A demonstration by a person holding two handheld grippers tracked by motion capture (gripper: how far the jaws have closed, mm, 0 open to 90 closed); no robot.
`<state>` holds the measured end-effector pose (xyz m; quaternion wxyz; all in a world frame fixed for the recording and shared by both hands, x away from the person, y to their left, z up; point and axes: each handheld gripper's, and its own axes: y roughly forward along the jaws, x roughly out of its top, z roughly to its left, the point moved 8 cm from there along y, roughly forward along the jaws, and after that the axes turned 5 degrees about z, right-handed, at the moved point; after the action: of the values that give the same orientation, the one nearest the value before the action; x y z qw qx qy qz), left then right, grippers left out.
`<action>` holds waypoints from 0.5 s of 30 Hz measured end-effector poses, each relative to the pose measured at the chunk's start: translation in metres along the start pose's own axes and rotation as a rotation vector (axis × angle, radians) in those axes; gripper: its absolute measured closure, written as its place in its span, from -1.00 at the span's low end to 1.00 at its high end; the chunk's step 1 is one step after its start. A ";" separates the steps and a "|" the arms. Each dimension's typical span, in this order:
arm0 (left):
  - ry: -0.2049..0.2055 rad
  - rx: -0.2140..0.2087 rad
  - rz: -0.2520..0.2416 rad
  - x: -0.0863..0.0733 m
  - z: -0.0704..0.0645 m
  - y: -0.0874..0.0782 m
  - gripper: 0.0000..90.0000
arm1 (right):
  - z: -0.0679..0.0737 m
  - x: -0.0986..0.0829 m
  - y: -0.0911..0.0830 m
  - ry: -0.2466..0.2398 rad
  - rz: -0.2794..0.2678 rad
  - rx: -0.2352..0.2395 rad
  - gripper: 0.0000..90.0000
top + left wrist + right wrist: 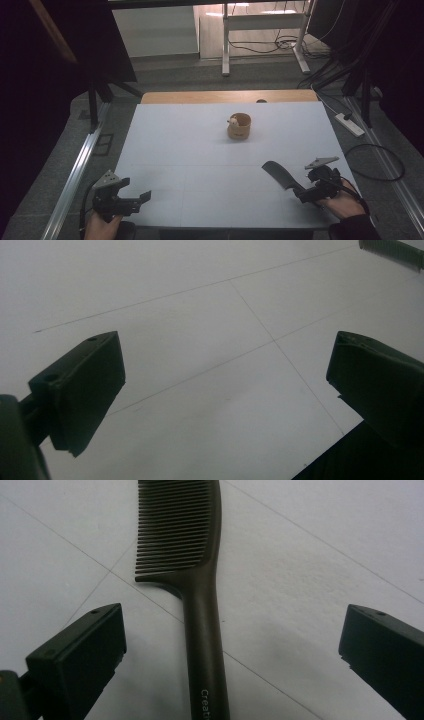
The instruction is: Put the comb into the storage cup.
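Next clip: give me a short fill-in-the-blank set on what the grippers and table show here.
1. Between the open jaws of the right gripper lies the handle of a dark ____.
2. The left gripper, with its jaws ____, has only bare table beneath it.
3. Toward the table's far edge stands a small ____ cup.

Missing words: comb; open; wooden

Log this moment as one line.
right gripper: open, astride dark plastic comb handle | left gripper: open, empty | round wooden cup: mid-table, untouched
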<state>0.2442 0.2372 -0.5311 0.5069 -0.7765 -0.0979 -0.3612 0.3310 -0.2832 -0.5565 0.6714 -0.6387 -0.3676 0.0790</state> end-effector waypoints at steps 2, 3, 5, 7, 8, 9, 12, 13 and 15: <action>0.000 0.000 0.000 0.000 0.000 0.000 -0.93 | 0.001 0.000 0.003 -0.006 0.005 0.008 -1.00; 0.000 0.000 0.000 0.000 0.000 0.000 -0.93 | 0.001 -0.001 0.004 -0.004 0.007 0.014 -1.00; 0.000 -0.001 0.000 0.000 0.000 0.000 -0.93 | 0.001 -0.001 0.007 -0.012 0.011 0.021 -1.00; 0.001 -0.001 0.000 0.000 0.000 0.000 -0.93 | 0.001 -0.002 0.009 -0.015 0.023 0.023 -1.00; 0.001 -0.001 0.000 0.000 0.000 0.000 -0.93 | 0.001 -0.002 0.010 -0.018 0.025 0.021 -1.00; 0.001 0.000 0.000 0.000 0.000 0.000 -0.93 | 0.001 -0.003 0.012 -0.021 0.028 0.021 -1.00; 0.002 0.000 0.001 0.000 0.000 0.000 -0.93 | 0.002 -0.004 0.016 -0.025 0.043 0.040 -1.00; 0.003 0.000 0.002 0.000 0.000 0.000 -0.93 | 0.002 -0.005 0.017 -0.028 0.047 0.042 -1.00; 0.004 0.001 0.001 0.000 0.000 0.000 -0.93 | 0.004 -0.006 0.020 -0.033 0.061 0.044 -1.00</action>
<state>0.2443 0.2369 -0.5312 0.5076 -0.7757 -0.0966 -0.3622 0.3319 -0.2800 -0.5776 0.6765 -0.6332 -0.3571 0.1183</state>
